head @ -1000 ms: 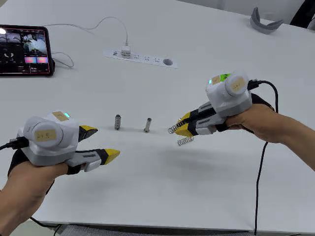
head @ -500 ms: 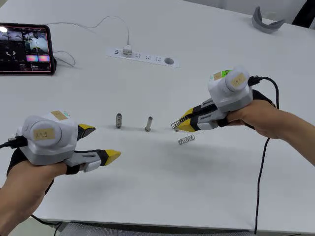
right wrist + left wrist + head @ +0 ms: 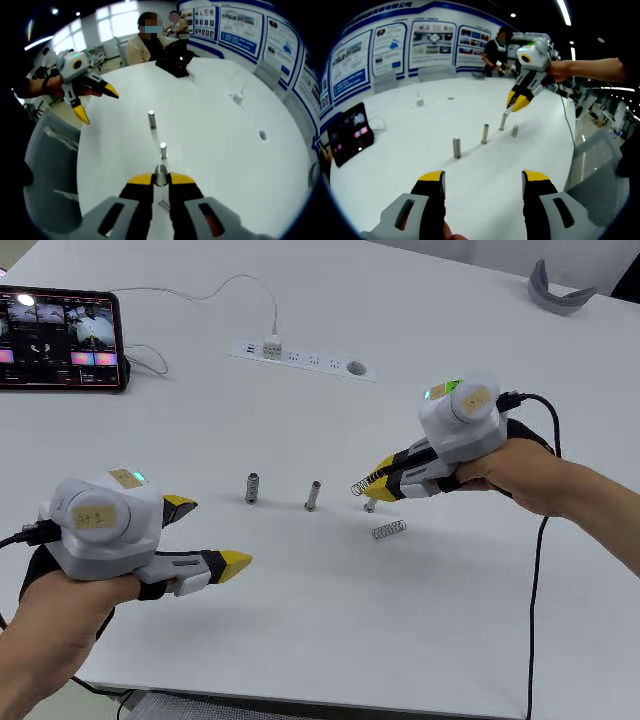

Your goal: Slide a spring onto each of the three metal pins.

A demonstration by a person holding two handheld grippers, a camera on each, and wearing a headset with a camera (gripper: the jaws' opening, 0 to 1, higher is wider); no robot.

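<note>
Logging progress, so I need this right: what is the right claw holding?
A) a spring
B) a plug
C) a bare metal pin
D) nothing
A: the right claw is shut on a spring that pokes out in front of it; a second spring lies loose on the table.

Left hand-held gripper and right hand-held gripper: pale grey bodies, black jaws tipped yellow, tan labels, green lights, black cables.

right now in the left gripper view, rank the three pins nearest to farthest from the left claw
1. Pin with a spring, on the left, closest to the left claw.
2. Bare middle pin.
3. Far pin, at right, below the right claw.
</note>
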